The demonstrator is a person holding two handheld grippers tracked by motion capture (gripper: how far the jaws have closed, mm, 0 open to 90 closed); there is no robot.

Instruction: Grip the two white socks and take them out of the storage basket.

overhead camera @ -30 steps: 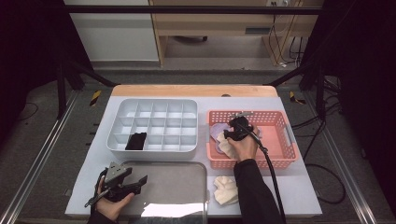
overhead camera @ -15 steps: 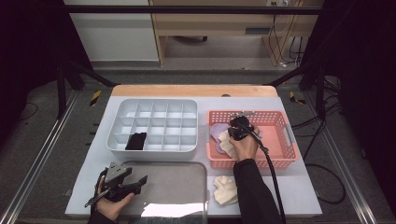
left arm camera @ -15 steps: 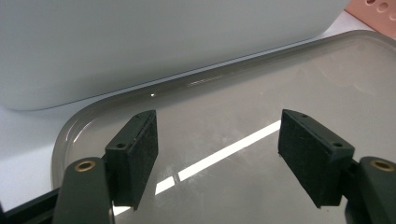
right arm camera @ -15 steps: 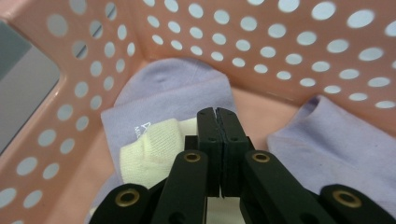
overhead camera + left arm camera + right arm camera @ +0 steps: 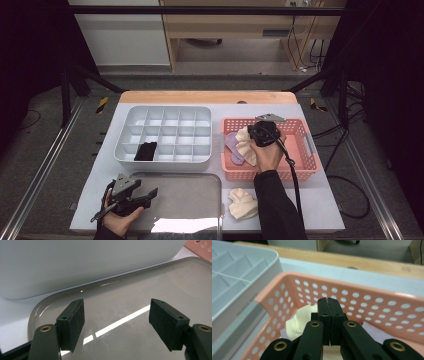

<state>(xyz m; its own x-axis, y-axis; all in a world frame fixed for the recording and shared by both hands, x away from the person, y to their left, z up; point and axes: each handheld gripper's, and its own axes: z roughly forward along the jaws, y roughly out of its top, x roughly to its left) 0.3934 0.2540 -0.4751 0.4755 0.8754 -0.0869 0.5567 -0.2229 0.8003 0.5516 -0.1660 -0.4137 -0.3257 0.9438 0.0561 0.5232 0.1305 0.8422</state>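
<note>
The cream sock (image 5: 300,318) hangs pinched in the right tool (image 5: 328,305), whose jaws are pressed together on its fabric, just above the pink basket (image 5: 304,131). This looks like the lifting-out step of a sorting job; next it likely needs carrying leftward to the white divided tray (image 5: 165,131). The left tool (image 5: 116,320) idles, spread wide over the grey tray (image 5: 140,292) nearest the person.

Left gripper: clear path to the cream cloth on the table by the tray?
Probably yes. The left gripper sits open over the metal tray, and the cream cloth lies just past the tray's far edge, uncovered. The right forearm beside it may crowd the approach.
</note>
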